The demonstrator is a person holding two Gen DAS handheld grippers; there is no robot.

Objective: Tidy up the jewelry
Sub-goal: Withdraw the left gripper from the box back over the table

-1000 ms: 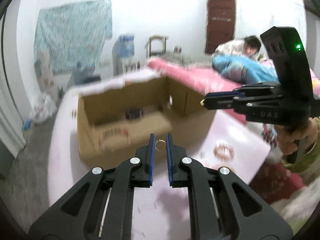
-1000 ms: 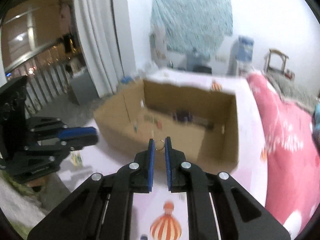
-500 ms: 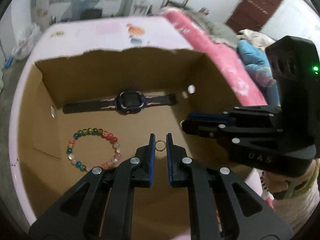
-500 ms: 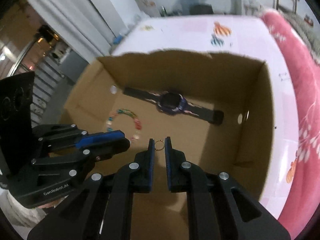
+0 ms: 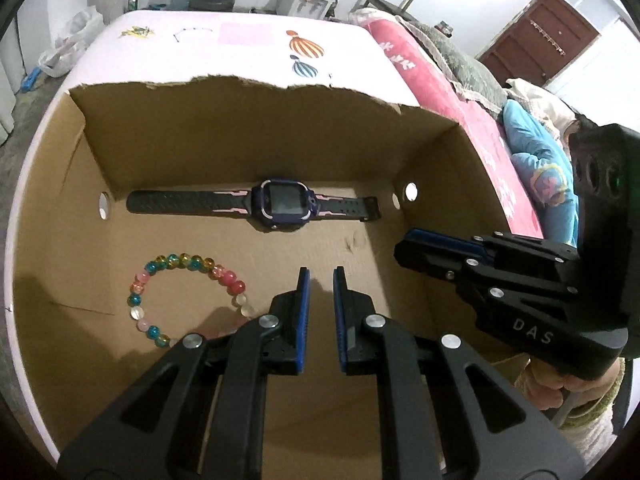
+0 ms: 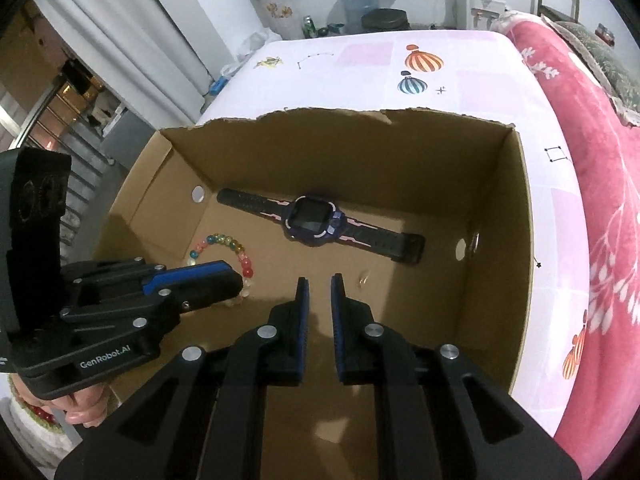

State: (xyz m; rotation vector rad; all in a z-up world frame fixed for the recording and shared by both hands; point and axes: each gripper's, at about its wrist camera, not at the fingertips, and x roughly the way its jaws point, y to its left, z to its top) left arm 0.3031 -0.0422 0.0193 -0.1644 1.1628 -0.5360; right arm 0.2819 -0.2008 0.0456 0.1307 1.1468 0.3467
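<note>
Both rings now out of grippers

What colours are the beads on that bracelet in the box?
Mixed: the bracelet has pink, red, teal-blue, yellow and clear beads, clearest in the left wrist view.

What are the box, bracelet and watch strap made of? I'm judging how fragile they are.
Box: brown corrugated cardboard, matte, torn top edge. Bracelet: glossy translucent beads, glass or plastic. Watch strap: dark, matte, ribbed, probably rubber or silicone.
</note>
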